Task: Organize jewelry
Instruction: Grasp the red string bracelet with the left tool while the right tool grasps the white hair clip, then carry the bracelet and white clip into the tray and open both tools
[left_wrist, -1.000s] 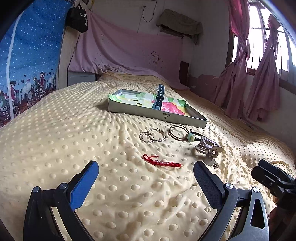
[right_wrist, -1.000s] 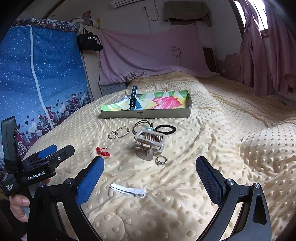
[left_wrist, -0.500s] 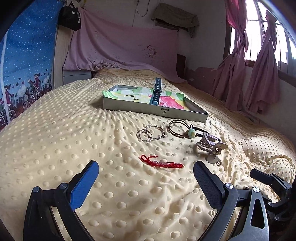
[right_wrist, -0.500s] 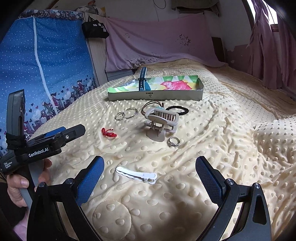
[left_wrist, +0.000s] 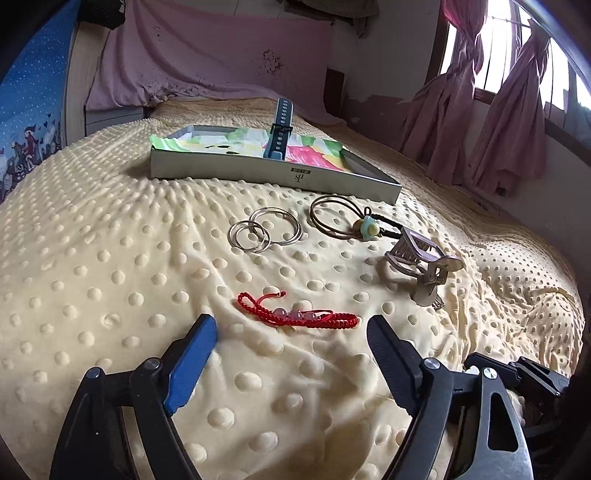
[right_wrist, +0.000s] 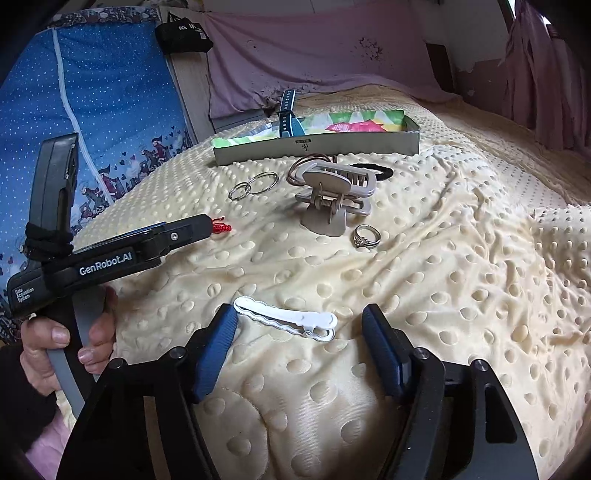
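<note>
Left wrist: left tool closing, gapped; red bracelet just ahead, untouched.

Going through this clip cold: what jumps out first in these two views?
Two open claws bearing down on a dotted yellow blanket strewn with jewelry. The left claw frames a red braided bracelet, the right claw a white hair clip; both claws have just been closing, neither pressing yet. Behind, a beige claw clip stands before the colourfully lined tray.
</note>
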